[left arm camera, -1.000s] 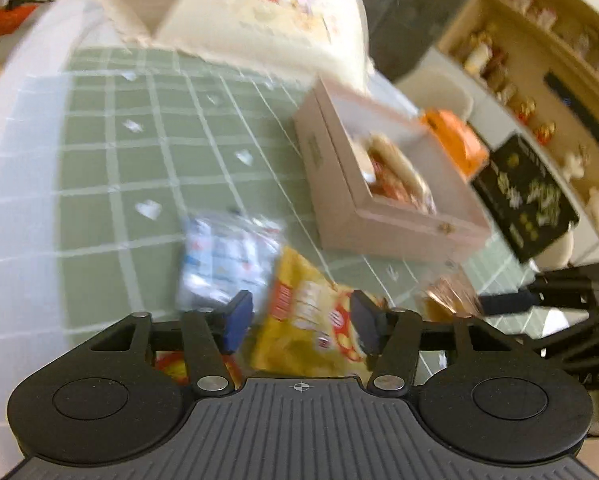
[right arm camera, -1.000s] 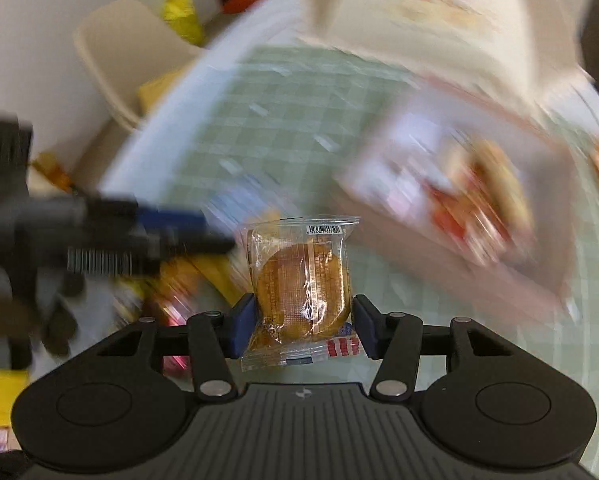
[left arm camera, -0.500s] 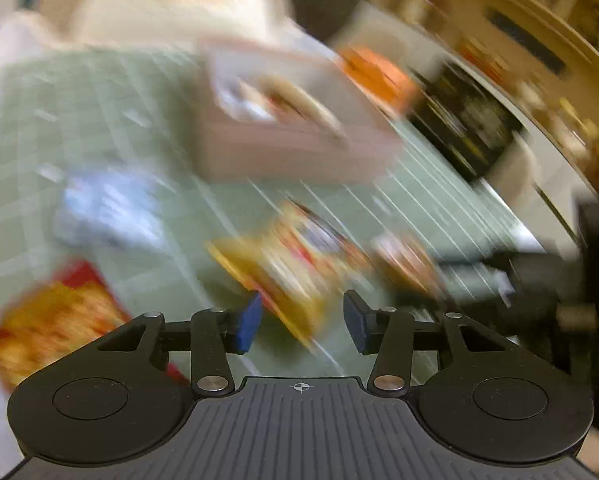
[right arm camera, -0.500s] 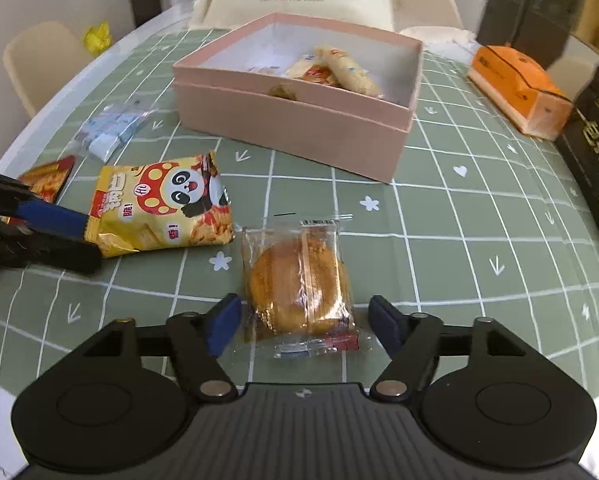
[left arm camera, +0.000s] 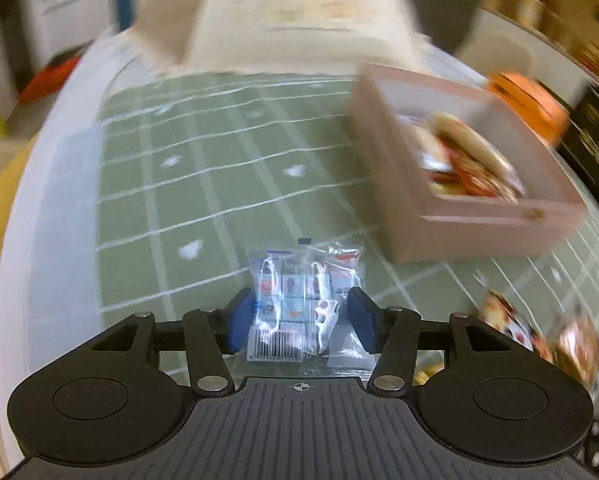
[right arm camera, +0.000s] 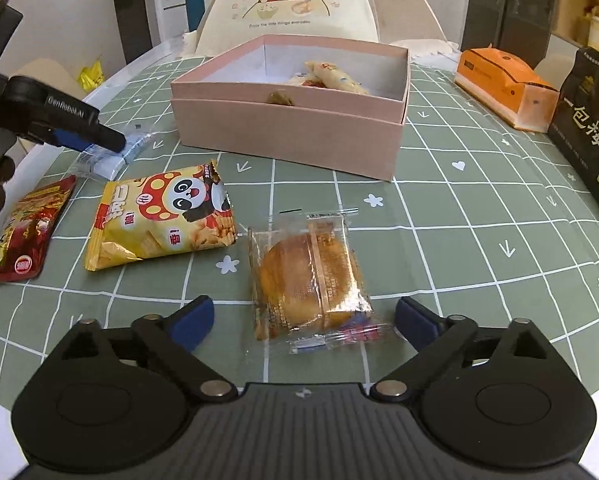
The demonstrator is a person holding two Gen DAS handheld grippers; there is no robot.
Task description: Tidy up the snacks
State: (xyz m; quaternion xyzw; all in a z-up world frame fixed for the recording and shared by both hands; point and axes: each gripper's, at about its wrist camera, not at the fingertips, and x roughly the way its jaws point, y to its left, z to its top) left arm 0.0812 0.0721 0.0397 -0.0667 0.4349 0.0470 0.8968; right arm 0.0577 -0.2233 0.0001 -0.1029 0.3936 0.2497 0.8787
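Spreading wide, my right tongs point(right arm camera: 301, 320) are opening around the wrapped cake point(right arm camera: 311, 276), which lies free on the tabletop point(right arm camera: 479, 216) between the pads, touching neither. My left tongs point(left arm camera: 301, 320) are opening too, straddling the clear candy packet point(left arm camera: 299, 300). The pink box point(right arm camera: 295, 128) sits well ahead of both.

Near the tablecloth's point(right arm camera: 479, 216) right edge: orange carton point(right arm camera: 503, 82), black printed box point(right arm camera: 591, 128) beside it. Beyond the far edge: cream chair back point(right arm camera: 287, 4) with cartoon children.
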